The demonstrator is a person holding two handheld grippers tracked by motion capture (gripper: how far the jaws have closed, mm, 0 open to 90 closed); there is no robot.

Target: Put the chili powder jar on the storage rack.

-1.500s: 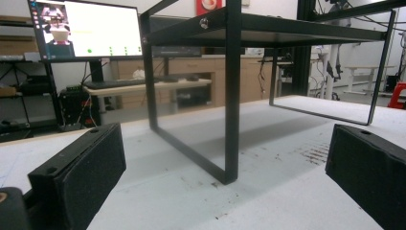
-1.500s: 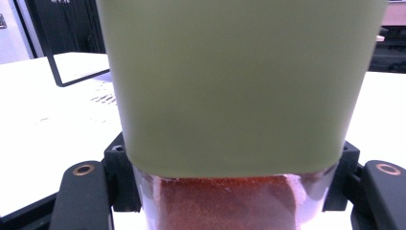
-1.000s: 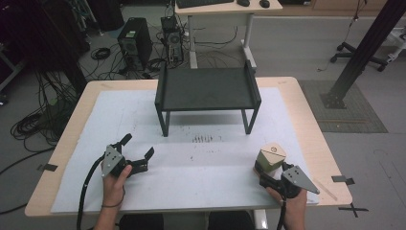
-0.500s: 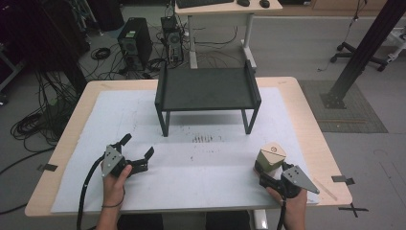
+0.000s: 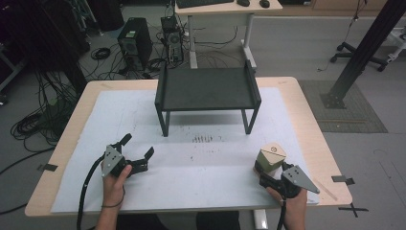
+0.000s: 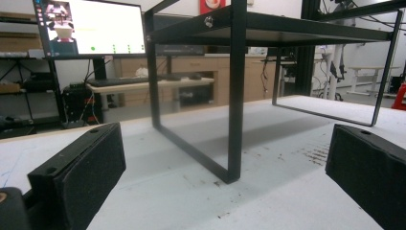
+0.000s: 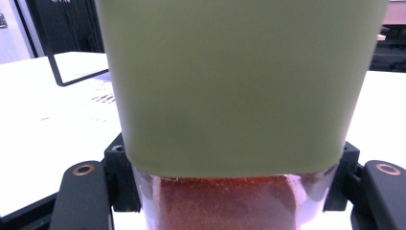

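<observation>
A small jar (image 5: 270,158) with an olive-green top and red-brown powder in its clear lower part (image 7: 225,201) is at the table's front right. My right gripper (image 5: 265,168) is shut on it, and in the right gripper view the jaws press on both sides of the jar low down (image 7: 230,191). At the front left my left gripper (image 5: 139,146) rests low over the table, open, with nothing between its black pads (image 6: 76,177). Its jaws point at the front left leg of a black metal shelf rack (image 5: 206,88), which stands at the middle back (image 6: 237,96).
A white sheet (image 5: 119,115) covers the wooden table, with dark specks (image 5: 206,139) in front of the rack. Behind the table are a desk (image 5: 225,7), computer towers (image 5: 134,40) and floor cables. A black post (image 5: 368,43) rises at the right. A lit monitor (image 6: 91,28) stands far off.
</observation>
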